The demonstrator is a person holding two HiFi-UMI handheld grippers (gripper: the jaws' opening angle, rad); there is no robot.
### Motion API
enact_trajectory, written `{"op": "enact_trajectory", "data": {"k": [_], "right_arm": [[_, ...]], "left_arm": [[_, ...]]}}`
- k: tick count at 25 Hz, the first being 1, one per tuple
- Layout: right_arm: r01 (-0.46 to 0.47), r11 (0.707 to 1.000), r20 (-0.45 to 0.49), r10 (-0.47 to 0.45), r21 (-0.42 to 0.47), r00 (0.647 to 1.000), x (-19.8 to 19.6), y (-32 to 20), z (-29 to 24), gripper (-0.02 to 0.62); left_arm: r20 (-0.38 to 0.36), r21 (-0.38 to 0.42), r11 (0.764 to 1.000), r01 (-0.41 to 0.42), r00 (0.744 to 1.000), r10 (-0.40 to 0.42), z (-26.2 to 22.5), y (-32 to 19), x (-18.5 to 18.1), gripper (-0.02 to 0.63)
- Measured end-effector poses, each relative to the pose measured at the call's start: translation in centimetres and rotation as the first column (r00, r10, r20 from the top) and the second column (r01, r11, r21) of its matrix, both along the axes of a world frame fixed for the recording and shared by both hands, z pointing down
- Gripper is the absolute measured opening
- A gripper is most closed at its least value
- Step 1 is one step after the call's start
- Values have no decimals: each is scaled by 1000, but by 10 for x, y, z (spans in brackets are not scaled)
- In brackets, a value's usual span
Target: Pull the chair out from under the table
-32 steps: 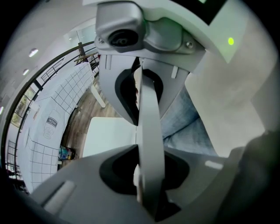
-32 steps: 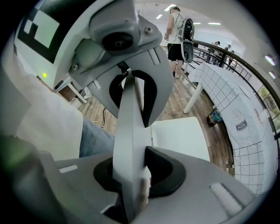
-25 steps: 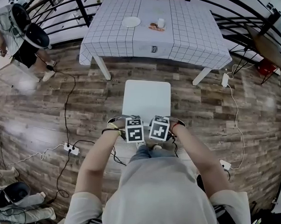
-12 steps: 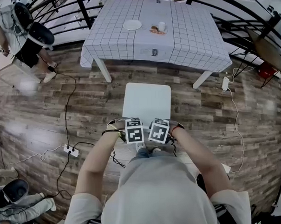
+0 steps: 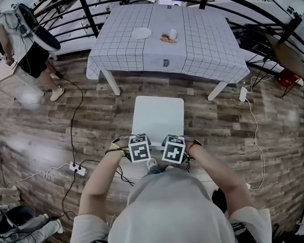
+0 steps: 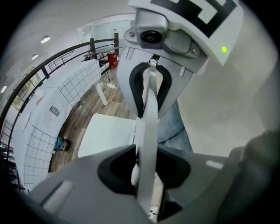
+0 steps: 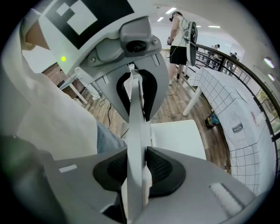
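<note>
The white chair (image 5: pixel 158 116) stands clear of the checked table (image 5: pixel 206 40), its seat facing me. Both grippers point steeply down over the chair's backrest (image 6: pixel 148 131), side by side. My left gripper (image 5: pixel 142 142) has the thin top edge of the backrest between its pads, which still touch it while the jaws are opening. My right gripper (image 5: pixel 172 143) is shut on the same backrest (image 7: pixel 136 144), pads pressed to both faces. In the left gripper view the left gripper (image 6: pixel 147 166) straddles the edge, with the seat (image 6: pixel 107 133) beyond. The right gripper (image 7: pixel 136 168) shows the same, beside the seat (image 7: pixel 177 135).
A plate (image 5: pixel 141 33) and a cup (image 5: pixel 173 34) sit on the table. A person (image 5: pixel 29 42) stands at the far left. Cables and a power strip (image 5: pixel 76 167) lie on the wood floor to my left, another power strip (image 5: pixel 243 90) to the right. Black railings run behind the table.
The chair and both grippers keep their place. The left gripper's marker cube has rolled a little. The person at the left has shifted.
</note>
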State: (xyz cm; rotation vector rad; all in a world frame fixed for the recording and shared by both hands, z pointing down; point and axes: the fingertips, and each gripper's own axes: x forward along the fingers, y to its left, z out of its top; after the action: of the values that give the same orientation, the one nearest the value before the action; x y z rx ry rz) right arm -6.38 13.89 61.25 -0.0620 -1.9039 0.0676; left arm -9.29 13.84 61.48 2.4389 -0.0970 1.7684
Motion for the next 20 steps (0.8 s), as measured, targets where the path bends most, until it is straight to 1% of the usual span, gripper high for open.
{"op": "enact_trajectory", "data": {"k": [3,7,9,12,16,20], "right_arm": [[28,1000,4,-28,0,1000,3,2,-12,91],[38,999,20,-38,-10,999,6,3,-28,87],[37,999,37,-37,-14,999,7,2,-36,76],[33,999,53,-32,-21,998,9,0,-45,75],[27,1000,75,-27,-4,997,9,-3,-56,43],[16,1000,80,-17,15,997,10,-9,-62,26]], "left_arm": [[3,2,1000,-2,1000,2,-10,1,-3,101],[12,-4,1000,-4,1000,4,-21,2,-5,101],[12,-3,1000,-3,1000,3,-26,2,-6,101],[7,-2,1000,8,1000,-8,-34,0,-8,101],[14,-8,1000,15,1000,-15,-41,1,-10,101],[2,-18,999,34,999,-34,-49,0,-12,100]]}}
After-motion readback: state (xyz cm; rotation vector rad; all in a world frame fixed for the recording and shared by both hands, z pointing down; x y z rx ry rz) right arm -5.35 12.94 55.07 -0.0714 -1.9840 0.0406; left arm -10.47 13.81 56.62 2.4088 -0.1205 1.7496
